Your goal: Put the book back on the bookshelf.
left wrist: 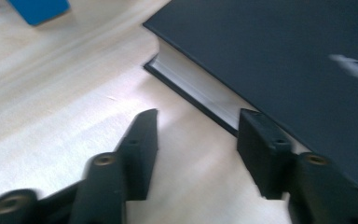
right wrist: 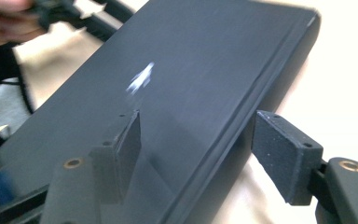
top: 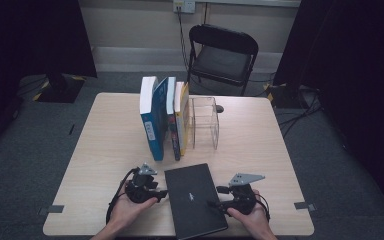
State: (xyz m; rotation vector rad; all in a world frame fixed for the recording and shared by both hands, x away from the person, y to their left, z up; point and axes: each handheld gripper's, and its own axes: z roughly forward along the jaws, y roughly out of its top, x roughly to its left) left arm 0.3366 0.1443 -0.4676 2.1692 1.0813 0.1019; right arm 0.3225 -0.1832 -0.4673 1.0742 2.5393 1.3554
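A black hardcover book [top: 192,197] lies flat near the table's front edge. My left gripper [top: 163,193] is at its left side, held in a hand. In the left gripper view [left wrist: 196,135] the jaws stand apart: one over bare table, the other at the book's [left wrist: 284,56] page edge, with nothing pressed between them. My right gripper [top: 216,198] is at the book's right side. In the right gripper view [right wrist: 196,135] one jaw lies over the cover [right wrist: 191,60] and the other stands just off the spine with a small gap, so it is open.
Three books [top: 162,117] stand upright at mid table, a blue one on the left, next to a clear plastic holder [top: 204,122]. A black folding chair [top: 222,55] stands behind the table [top: 110,135]. The other hand and gripper [right wrist: 74,18] show beyond the book.
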